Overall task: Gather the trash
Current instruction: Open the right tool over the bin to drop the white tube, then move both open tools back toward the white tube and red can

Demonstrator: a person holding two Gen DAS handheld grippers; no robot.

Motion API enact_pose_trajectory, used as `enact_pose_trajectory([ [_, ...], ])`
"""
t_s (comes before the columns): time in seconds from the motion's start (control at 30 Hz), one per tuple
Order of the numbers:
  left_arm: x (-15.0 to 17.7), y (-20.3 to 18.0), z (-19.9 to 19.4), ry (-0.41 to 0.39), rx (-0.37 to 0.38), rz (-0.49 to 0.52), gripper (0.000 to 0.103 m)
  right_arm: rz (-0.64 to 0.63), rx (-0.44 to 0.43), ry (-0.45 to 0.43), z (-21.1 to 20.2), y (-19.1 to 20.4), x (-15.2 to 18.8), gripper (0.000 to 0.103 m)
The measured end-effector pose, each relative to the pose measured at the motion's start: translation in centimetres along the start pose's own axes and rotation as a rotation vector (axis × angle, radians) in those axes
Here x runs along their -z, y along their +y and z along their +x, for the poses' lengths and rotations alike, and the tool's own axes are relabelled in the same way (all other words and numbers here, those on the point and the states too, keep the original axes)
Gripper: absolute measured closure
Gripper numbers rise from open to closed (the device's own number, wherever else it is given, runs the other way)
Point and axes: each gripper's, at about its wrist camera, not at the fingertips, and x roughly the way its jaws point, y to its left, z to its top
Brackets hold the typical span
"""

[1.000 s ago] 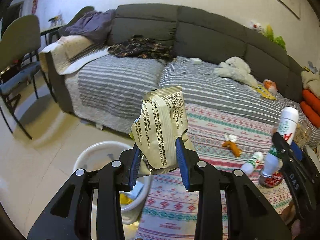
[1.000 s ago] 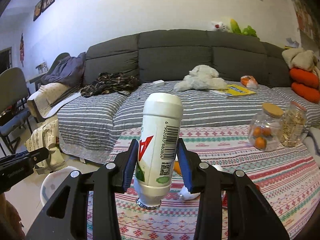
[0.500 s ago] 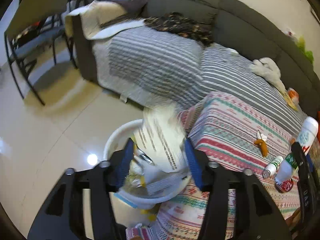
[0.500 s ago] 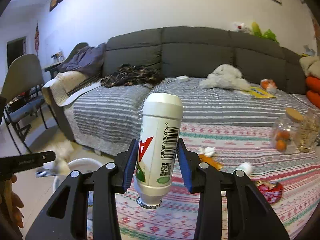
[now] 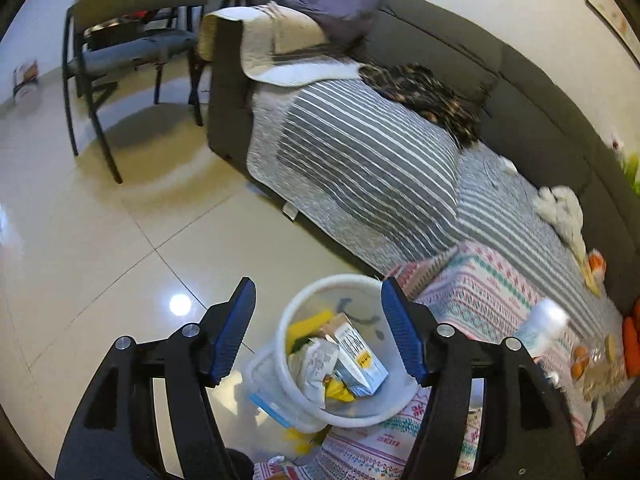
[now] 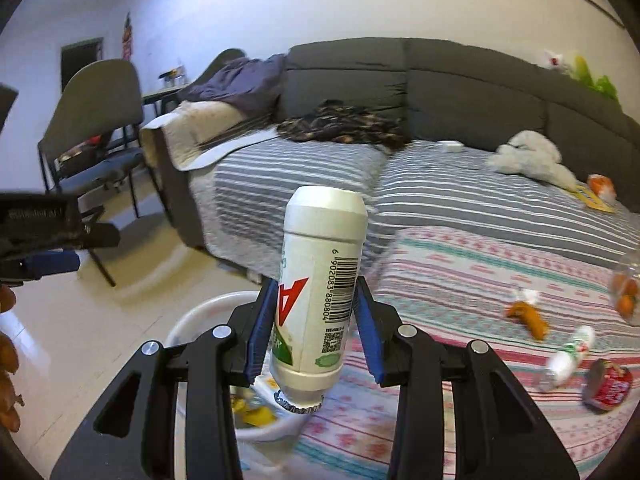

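trash filled the white bin (image 5: pixel 352 364) on the floor beside the patterned tablecloth (image 5: pixel 492 292) — cartons and wrappers, print unreadable. the left gripper (image 5: pixel 318 332) hung above it, blue pads spread, empty. the right gripper (image 6: pixel 316 328) clenched a white bottle (image 6: pixel 320 280) upside down, barcode reading 6 902083 880804, a red letter partly hidden; only this view showed a red can (image 6: pixel 608 384) on the cloth, blurred.
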Motion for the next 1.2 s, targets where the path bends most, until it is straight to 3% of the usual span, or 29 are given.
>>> enact_pose_trajectory([
  [0.17,-0.8,1.9,-0.5,-0.022,-0.014,-0.059,0.038,-0.023,-0.06,0.038,2.0,3.1,-0.3,0.062],
  [0.23,-1.2,2.7,-0.5,-0.021,-0.015,-0.086,0.037,-0.023,-0.06,0.056,2.7,3.7,-0.5,0.045],
  [0.47,-1.6,3.3,-0.9,-0.038,-0.029,-0.096,0.033,0.0,-0.009,0.058,2.8,3.2,-0.7,0.028],
  [0.63,-1.4,2.4,-0.9,-0.056,-0.057,-0.061,0.022,0.024,0.062,0.06,2.3,1.8,-1.2,0.014],
  [0.73,-1.0,1.4,-0.8,-0.082,-0.117,-0.028,0.007,0.068,0.11,0.057,1.7,0.2,-1.8,0.007],
  [0.93,0.1,-1.8,-0.8,-0.131,-0.2,0.088,0.007,0.121,0.191,0.046,0.8,-2.9,-2.8,0.007],
  [1.2,1.5,-5.9,-0.4,-0.115,-0.146,0.154,0.007,0.144,0.274,0.031,-1.3,-7.0,-3.0,0.007],
])
